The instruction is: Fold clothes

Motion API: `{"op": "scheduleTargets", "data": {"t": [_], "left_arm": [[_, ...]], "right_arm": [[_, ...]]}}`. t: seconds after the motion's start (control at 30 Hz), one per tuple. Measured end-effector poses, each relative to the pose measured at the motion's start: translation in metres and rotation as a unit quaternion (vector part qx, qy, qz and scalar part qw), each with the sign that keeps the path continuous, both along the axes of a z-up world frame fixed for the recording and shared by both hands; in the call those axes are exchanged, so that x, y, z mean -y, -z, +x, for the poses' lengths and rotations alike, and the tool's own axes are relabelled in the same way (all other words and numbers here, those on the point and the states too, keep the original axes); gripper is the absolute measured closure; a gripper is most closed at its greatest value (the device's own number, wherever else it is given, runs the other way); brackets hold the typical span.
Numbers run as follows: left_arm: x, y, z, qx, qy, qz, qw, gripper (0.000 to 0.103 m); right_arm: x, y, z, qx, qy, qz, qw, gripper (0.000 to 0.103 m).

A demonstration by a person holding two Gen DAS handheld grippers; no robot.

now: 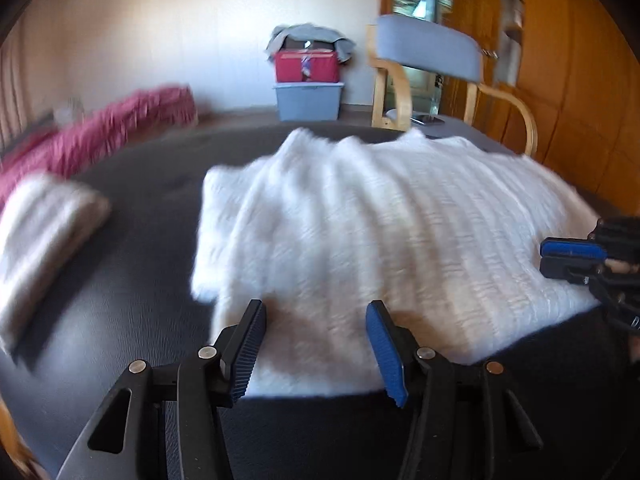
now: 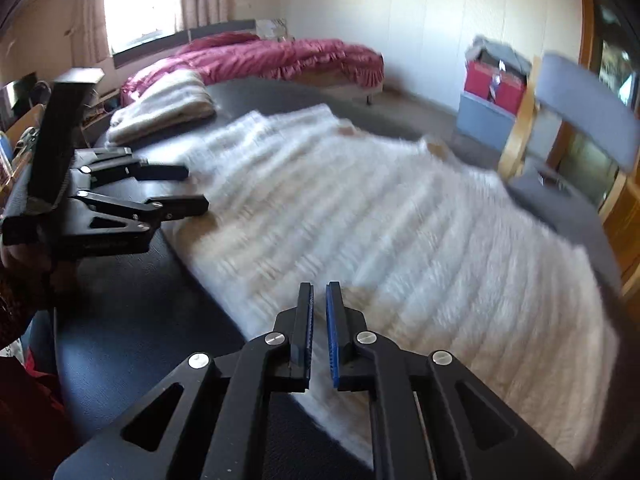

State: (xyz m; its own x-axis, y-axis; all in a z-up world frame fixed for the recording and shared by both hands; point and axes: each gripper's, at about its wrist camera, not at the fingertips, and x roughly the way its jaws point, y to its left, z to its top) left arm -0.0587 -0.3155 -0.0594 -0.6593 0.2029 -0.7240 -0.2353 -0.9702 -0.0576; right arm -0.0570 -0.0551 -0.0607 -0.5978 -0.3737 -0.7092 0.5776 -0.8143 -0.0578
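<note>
Left claw [image 1: 316, 344] wide over white sweater [image 1: 380, 232]; right claw [image 2: 319, 332] nearly closed, empty.

A: What carries everything here?

B: A dark table [image 1: 140, 240] with a faintly grained, leather-like top; its far edge curves in both wrist views.

A: And what lies directly on it?

B: A white ribbed knit garment [image 1: 360, 232] spread flat over the middle and right of the top; its near edge reaches almost to the table's front edge; the picture is blurred, so the finer folds are hard to read.

A: Anything else?

B: A folded cream knit [image 1: 44, 236] at the left, well apart from the white one; dark tabletop shows between them.
</note>
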Motion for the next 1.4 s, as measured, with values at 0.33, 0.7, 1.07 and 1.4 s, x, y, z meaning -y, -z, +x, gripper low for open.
{"op": "scheduleTargets", "data": {"t": [0.33, 0.7, 1.07, 1.4], "left_arm": [[0.018, -0.001, 0.012, -0.01, 0.022, -0.02, 0.9995, 0.05], [-0.004, -0.057, -0.071, -0.017, -0.019, 0.042, 0.9988, 0.052], [-0.014, -0.003, -0.123, 0.02, -0.072, 0.028, 0.9968, 0.049], [-0.002, 0.002, -0.111, 0.008, -0.08, 0.071, 0.9943, 0.049]], "right_arm": [[-0.007, 0.021, -0.02, 0.055, 0.055, -0.02, 0.997, 0.07], [0.005, -0.03, -0.058, -0.006, 0.097, -0.053, 0.994, 0.068], [0.047, -0.023, -0.128, 0.051, 0.054, -0.049, 0.996, 0.087], [0.09, 0.009, -0.178, 0.095, 0.055, 0.009, 0.994, 0.088]]}}
